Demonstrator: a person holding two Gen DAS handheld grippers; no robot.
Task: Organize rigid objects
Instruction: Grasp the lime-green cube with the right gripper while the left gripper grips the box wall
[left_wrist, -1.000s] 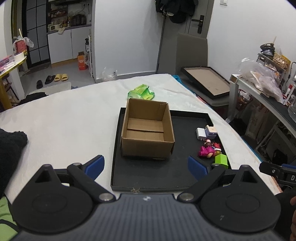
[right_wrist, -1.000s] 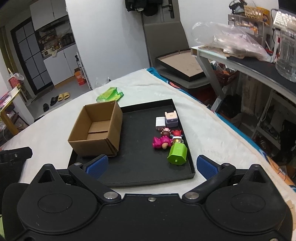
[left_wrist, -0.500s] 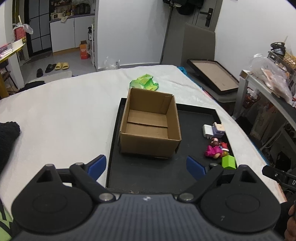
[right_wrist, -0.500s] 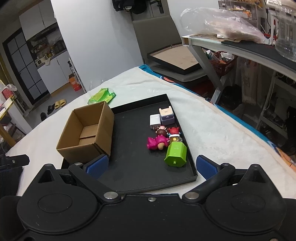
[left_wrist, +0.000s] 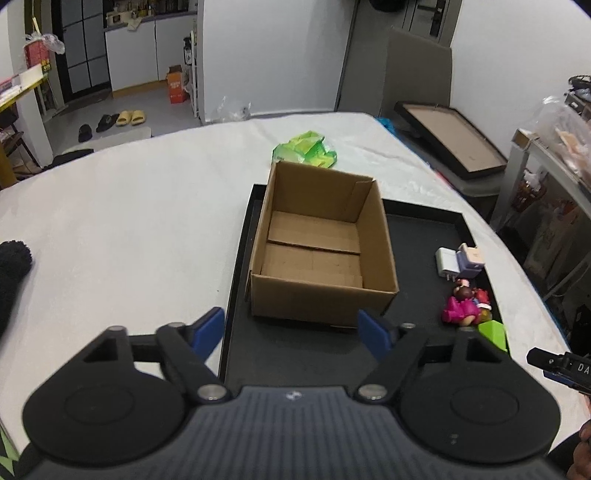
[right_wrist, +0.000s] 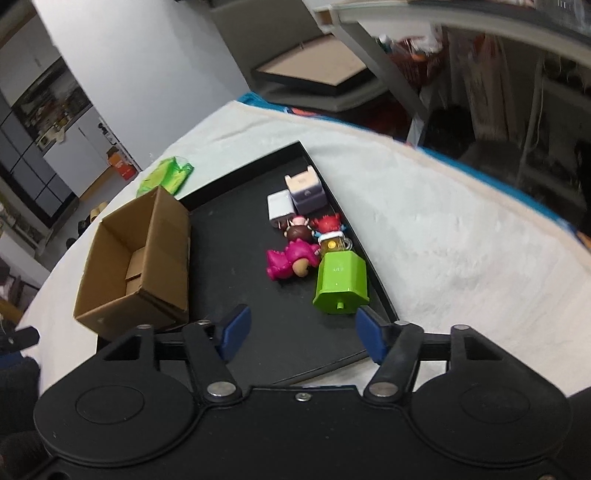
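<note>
An open, empty cardboard box stands on the left of a black tray. Along the tray's right edge lie a white charger, a lilac block, a pink figure, small dolls and a green block. My left gripper is open and empty, just before the box's near wall. My right gripper is open and empty, just short of the green block.
The tray lies on a white cloth-covered table. A green packet lies behind the box. A black fuzzy item is at the left edge. A shelf and a framed board stand right of the table.
Both grippers have moved forward and closer to the tray. The right gripper has tilted and dropped toward the green block. Both stay open.
</note>
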